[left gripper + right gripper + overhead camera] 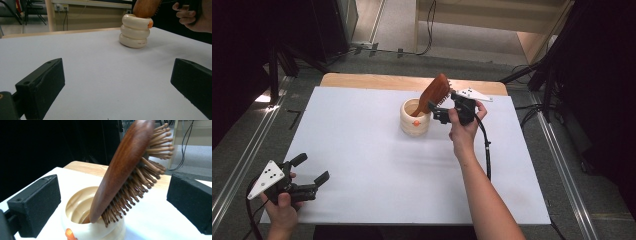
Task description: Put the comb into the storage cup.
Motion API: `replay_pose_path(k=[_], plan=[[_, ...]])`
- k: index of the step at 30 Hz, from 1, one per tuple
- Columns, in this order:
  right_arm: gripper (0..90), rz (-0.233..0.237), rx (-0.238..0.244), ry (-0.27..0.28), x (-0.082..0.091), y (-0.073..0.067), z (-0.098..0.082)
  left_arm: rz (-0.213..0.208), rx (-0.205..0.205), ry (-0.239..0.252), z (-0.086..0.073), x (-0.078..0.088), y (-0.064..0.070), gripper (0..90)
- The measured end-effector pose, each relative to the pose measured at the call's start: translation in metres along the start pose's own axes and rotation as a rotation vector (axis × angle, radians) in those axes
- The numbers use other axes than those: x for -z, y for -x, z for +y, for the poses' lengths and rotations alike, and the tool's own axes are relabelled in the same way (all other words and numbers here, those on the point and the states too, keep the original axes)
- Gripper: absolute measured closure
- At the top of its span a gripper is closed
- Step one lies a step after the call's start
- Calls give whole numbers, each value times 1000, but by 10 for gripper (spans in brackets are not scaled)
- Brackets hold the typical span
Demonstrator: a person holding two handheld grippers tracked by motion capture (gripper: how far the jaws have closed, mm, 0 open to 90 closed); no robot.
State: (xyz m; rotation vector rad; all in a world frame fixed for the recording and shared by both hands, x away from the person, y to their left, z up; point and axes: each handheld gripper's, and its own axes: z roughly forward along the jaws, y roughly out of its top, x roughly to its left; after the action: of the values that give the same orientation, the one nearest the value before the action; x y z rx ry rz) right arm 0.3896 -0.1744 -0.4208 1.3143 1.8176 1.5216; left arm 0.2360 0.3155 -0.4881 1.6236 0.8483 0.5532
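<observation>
A cream ringed cup (414, 119) with an orange spot stands near the middle of the white table top. A brown wooden hairbrush (436, 92) stands in it handle down, its head leaning right with the bristles facing my right gripper (439, 107). In the right gripper view the brush (122, 170) rises from the cup (80, 207) between the jaws of my right gripper (115, 203), which is open with both pads well clear of it. My left gripper (312, 167) rests open at the near left corner, nothing between its jaws. The left gripper view shows the cup (135, 31) far ahead.
The white sheet (362, 165) covers the table, with a strip of bare wood (377, 80) along the far edge. Black stands and cables (427, 30) lie on the floor beyond. The right gripper's cable (487, 155) trails beside the forearm.
</observation>
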Motion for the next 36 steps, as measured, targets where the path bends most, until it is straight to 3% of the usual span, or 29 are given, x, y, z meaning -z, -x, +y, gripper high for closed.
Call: replay_pose_path(k=[13, 36], plan=[[0, 11, 22, -10, 18, 5, -10, 3, -3, -2, 0, 0, 1, 0], [0, -16, 54, 6, 54, 16, -31, 6, -5, -4, 0, 0, 1, 0]])
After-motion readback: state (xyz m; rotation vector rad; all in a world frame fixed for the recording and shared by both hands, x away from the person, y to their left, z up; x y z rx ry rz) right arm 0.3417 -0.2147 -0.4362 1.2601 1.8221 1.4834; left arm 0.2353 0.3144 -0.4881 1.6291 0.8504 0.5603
